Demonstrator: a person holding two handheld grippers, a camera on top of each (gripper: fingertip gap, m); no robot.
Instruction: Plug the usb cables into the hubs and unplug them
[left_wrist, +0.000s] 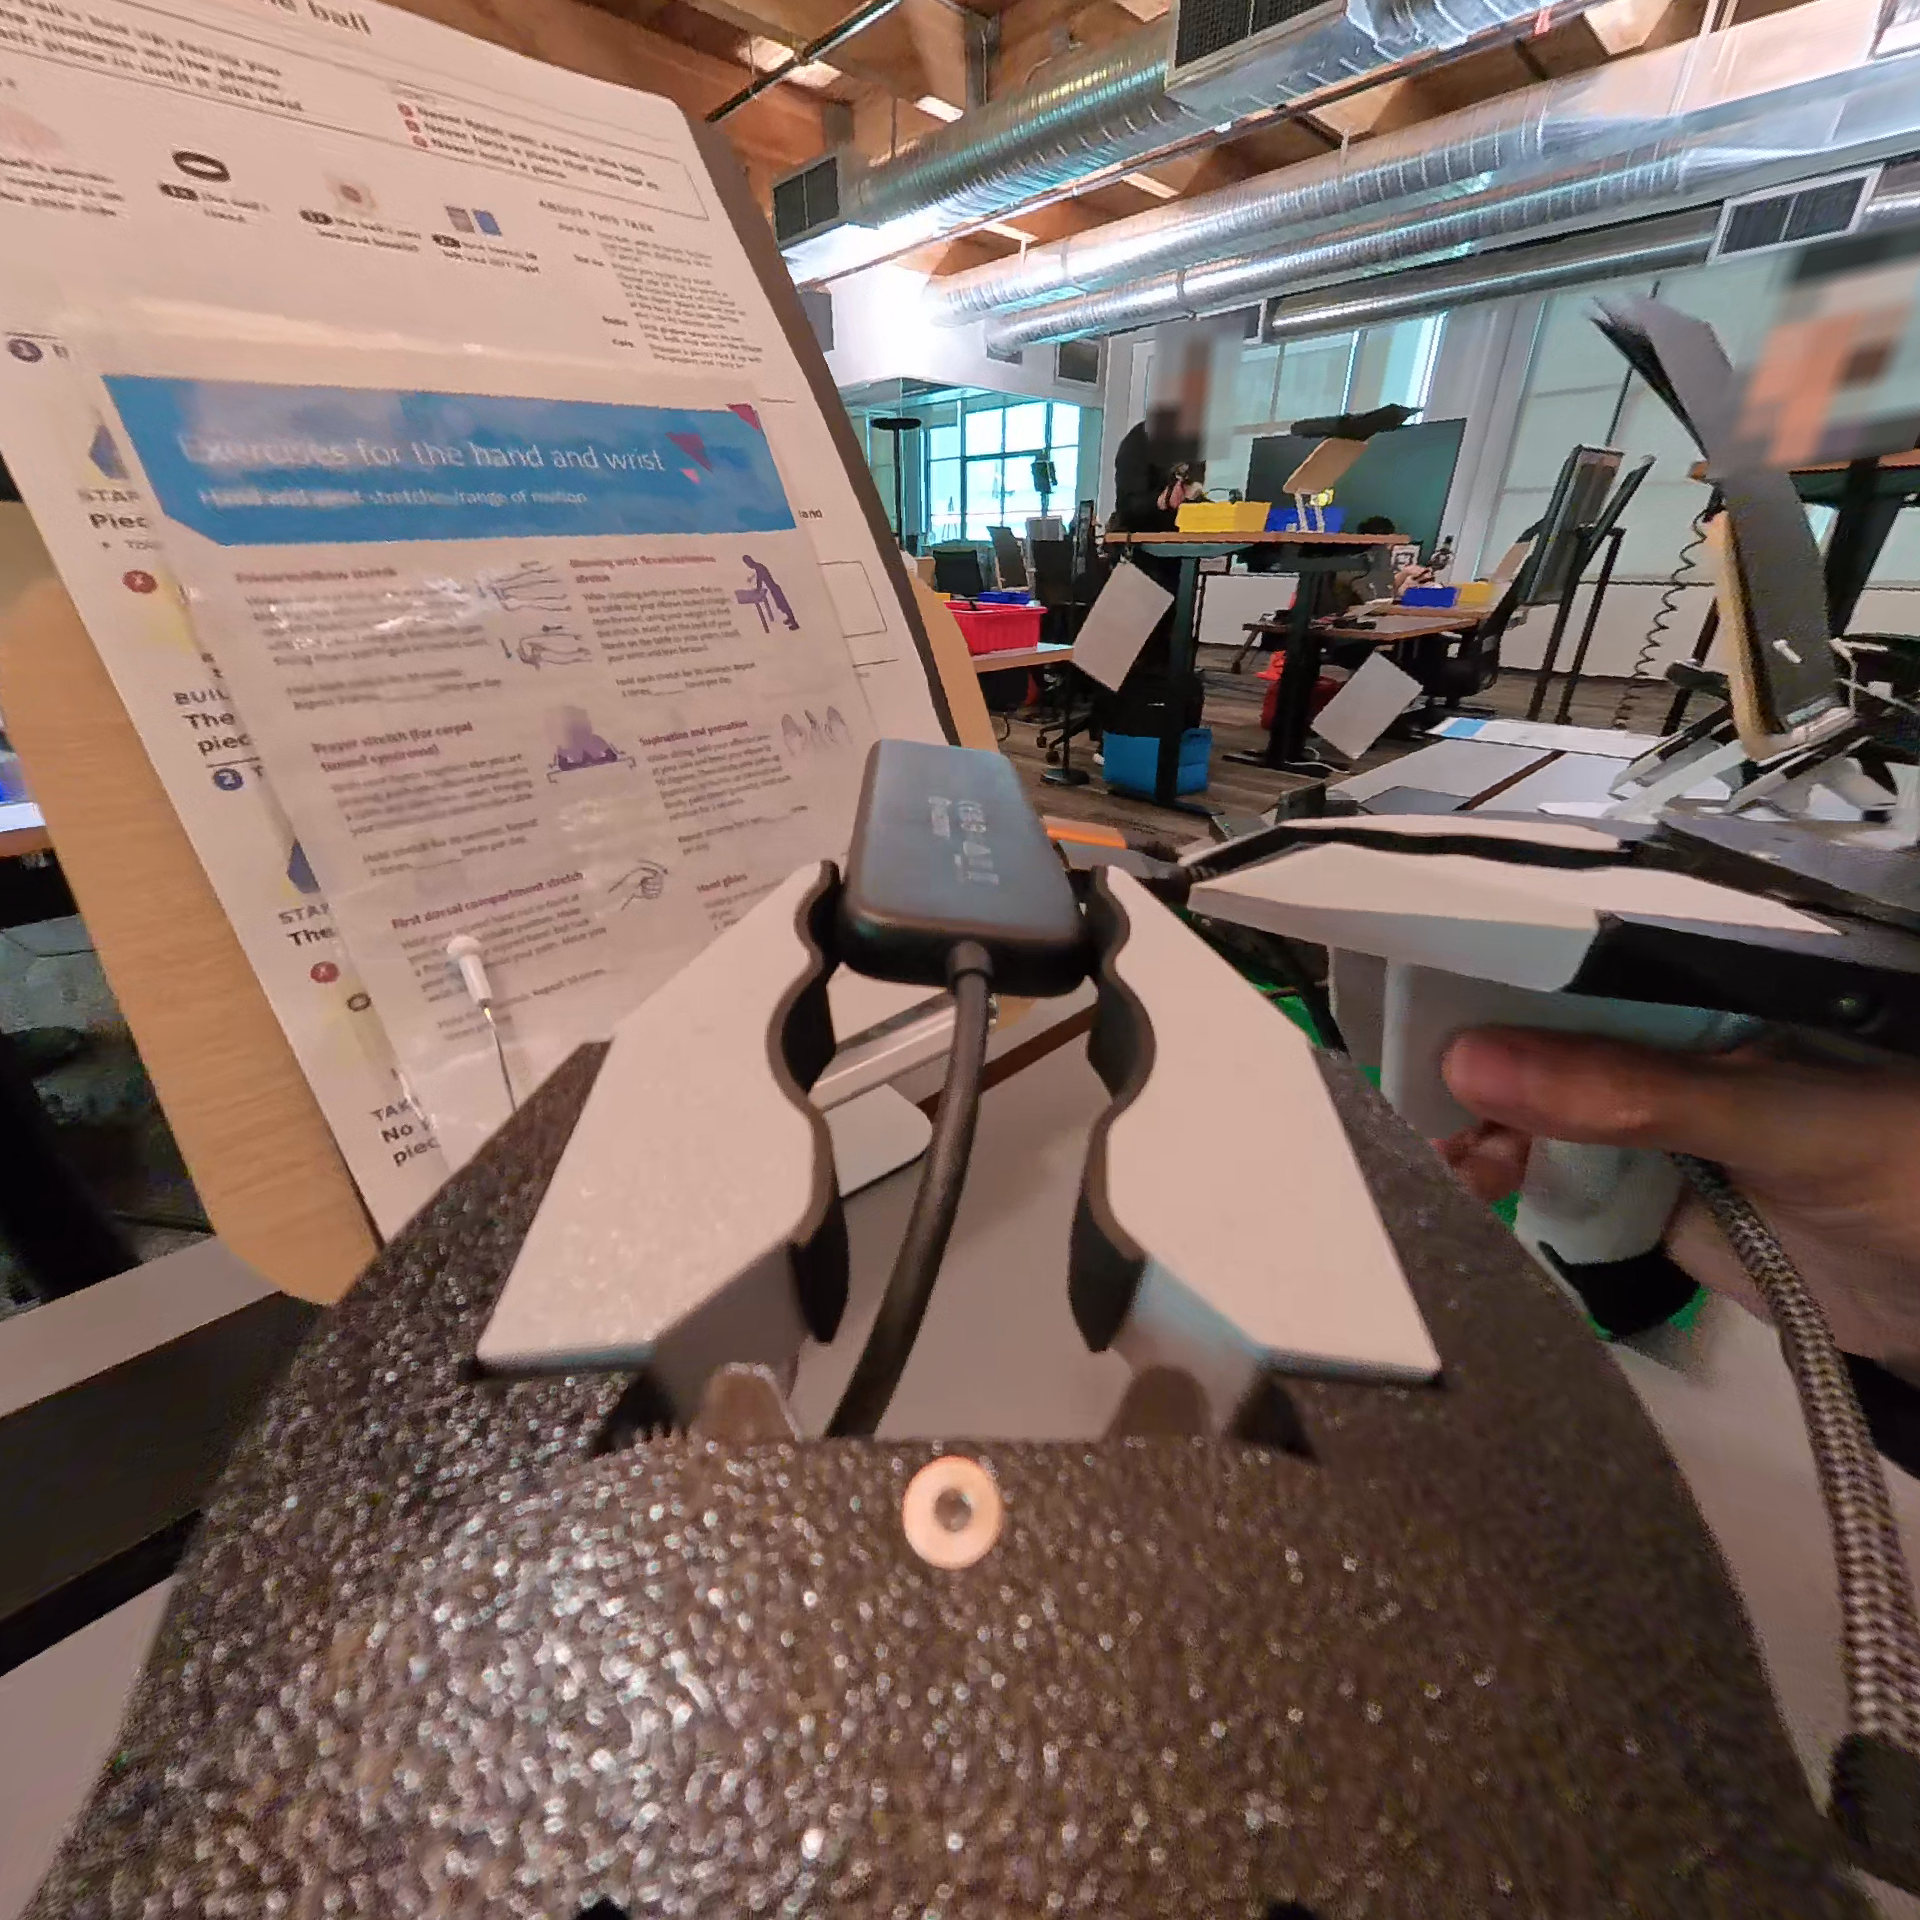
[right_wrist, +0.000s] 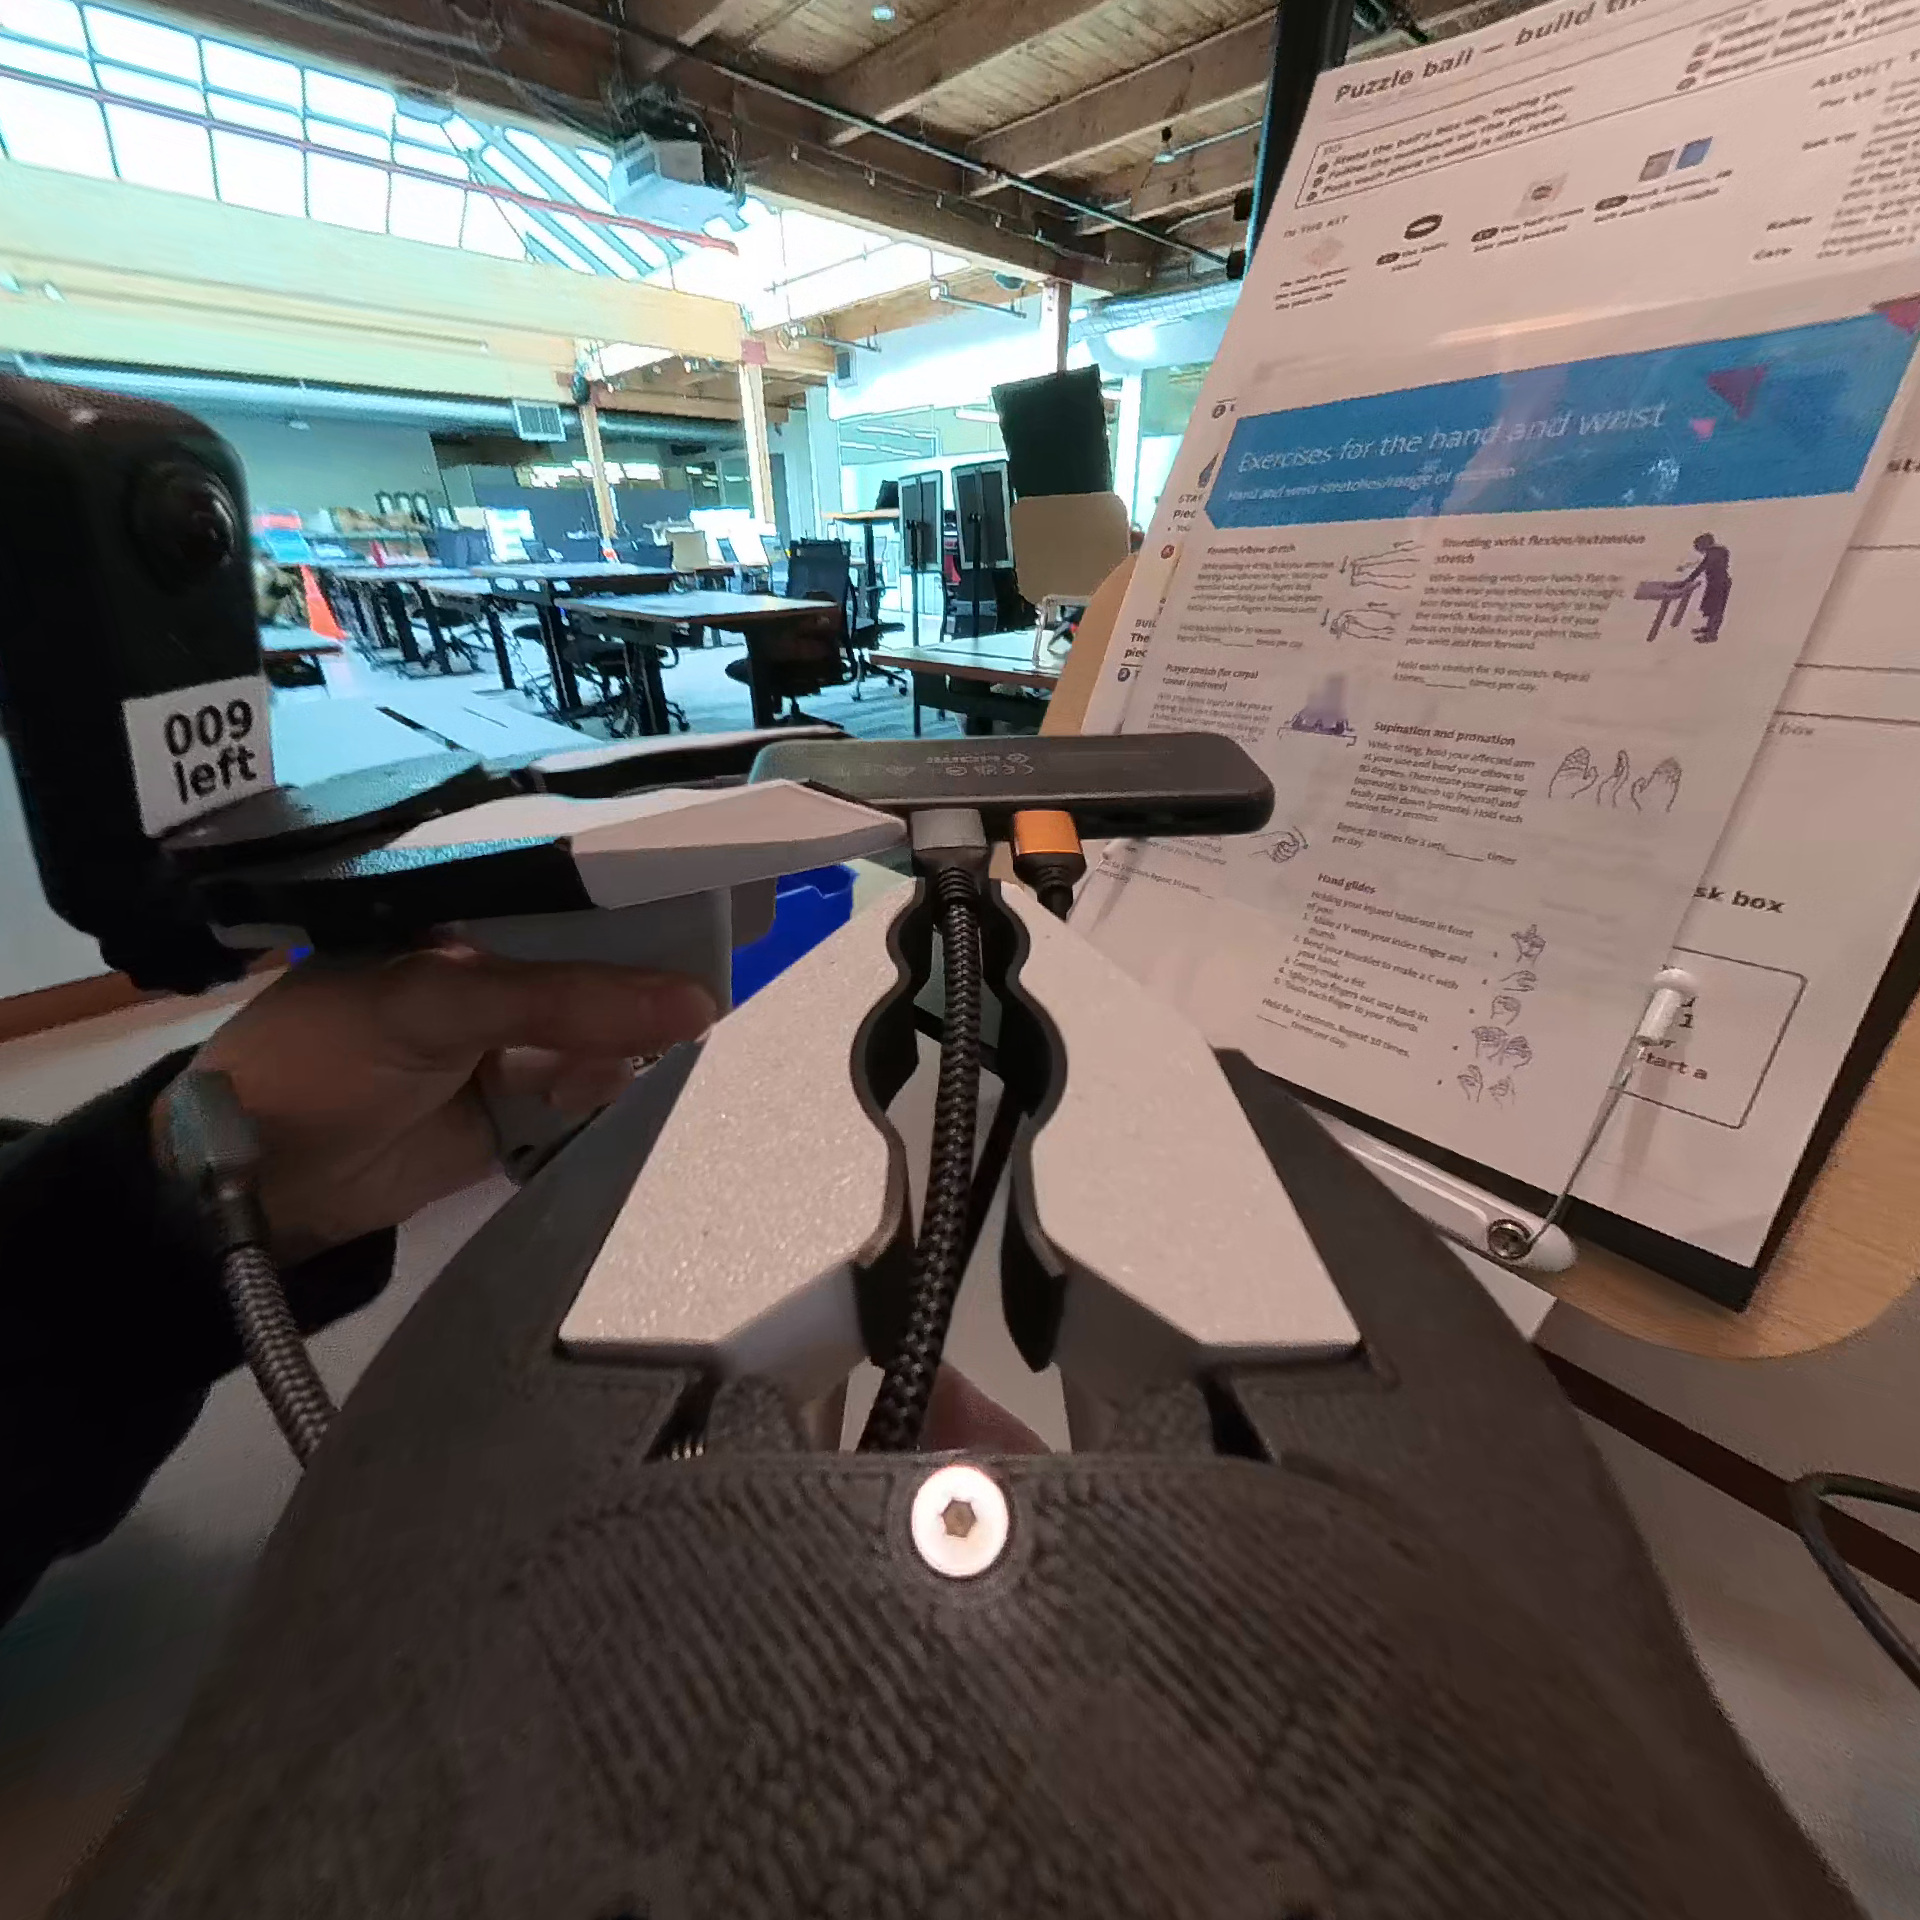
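Note:
My left gripper (left_wrist: 961, 940) is shut on the near end of a dark USB hub (left_wrist: 951, 847), held level in the air. The hub's own black cable (left_wrist: 935, 1174) runs back between the fingers. In the right wrist view the hub (right_wrist: 1091, 774) lies crosswise, with the left gripper (right_wrist: 883, 821) on its left end. A grey plug (right_wrist: 948, 831) on a braided cable (right_wrist: 951, 1091) and an orange plug (right_wrist: 1047, 840) sit in its side ports. My right gripper (right_wrist: 961, 920) is shut on the braided cable just below the grey plug. It comes in from the right in the left wrist view (left_wrist: 1195, 881).
A tilted board with printed sheets (left_wrist: 468, 623) stands just behind the hub, close on the right in the right wrist view (right_wrist: 1507, 727). A white table (right_wrist: 1714, 1662) lies below. A blue bin (right_wrist: 800, 914), desks and a person (left_wrist: 1148, 488) are farther off.

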